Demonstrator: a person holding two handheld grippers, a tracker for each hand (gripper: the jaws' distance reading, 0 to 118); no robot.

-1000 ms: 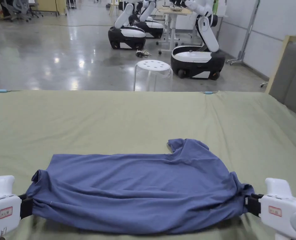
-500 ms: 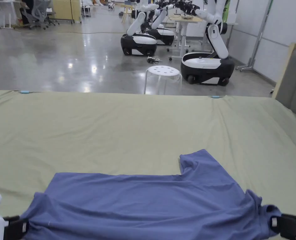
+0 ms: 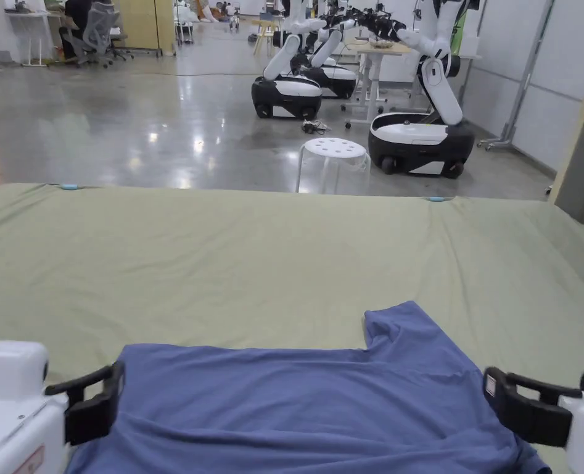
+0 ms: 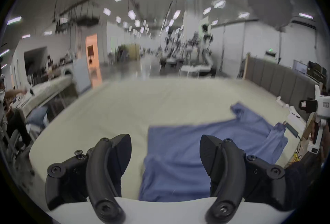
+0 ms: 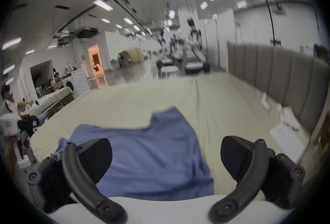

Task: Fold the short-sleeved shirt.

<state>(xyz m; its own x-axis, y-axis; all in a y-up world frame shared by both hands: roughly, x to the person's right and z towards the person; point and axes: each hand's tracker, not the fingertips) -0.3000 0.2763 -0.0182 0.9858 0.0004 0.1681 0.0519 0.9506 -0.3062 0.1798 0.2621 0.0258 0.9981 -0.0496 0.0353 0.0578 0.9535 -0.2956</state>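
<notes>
A blue short-sleeved shirt (image 3: 296,401) lies folded lengthwise on the green bed sheet (image 3: 253,259), with one sleeve (image 3: 401,327) sticking out toward the far side. My left gripper (image 3: 108,395) hovers over the shirt's left end, jaws wide apart and empty. My right gripper (image 3: 494,395) hovers over the right end, also open and empty. In the left gripper view the left gripper (image 4: 165,138) has the shirt (image 4: 241,131) lying below and beyond its spread jaws. The right gripper view likewise has the shirt (image 5: 160,165) below the right gripper (image 5: 166,140).
Past the bed's far edge stand a white stool (image 3: 333,151) and wheeled white-and-black robots (image 3: 420,136) on a shiny floor. A grey padded headboard (image 3: 583,173) borders the bed on the right. White papers (image 5: 289,131) lie by it.
Both grippers have let go of the shirt's ends, opened and lifted. The shirt has settled flat on the sheet. The head camera has tilted up a little.
</notes>
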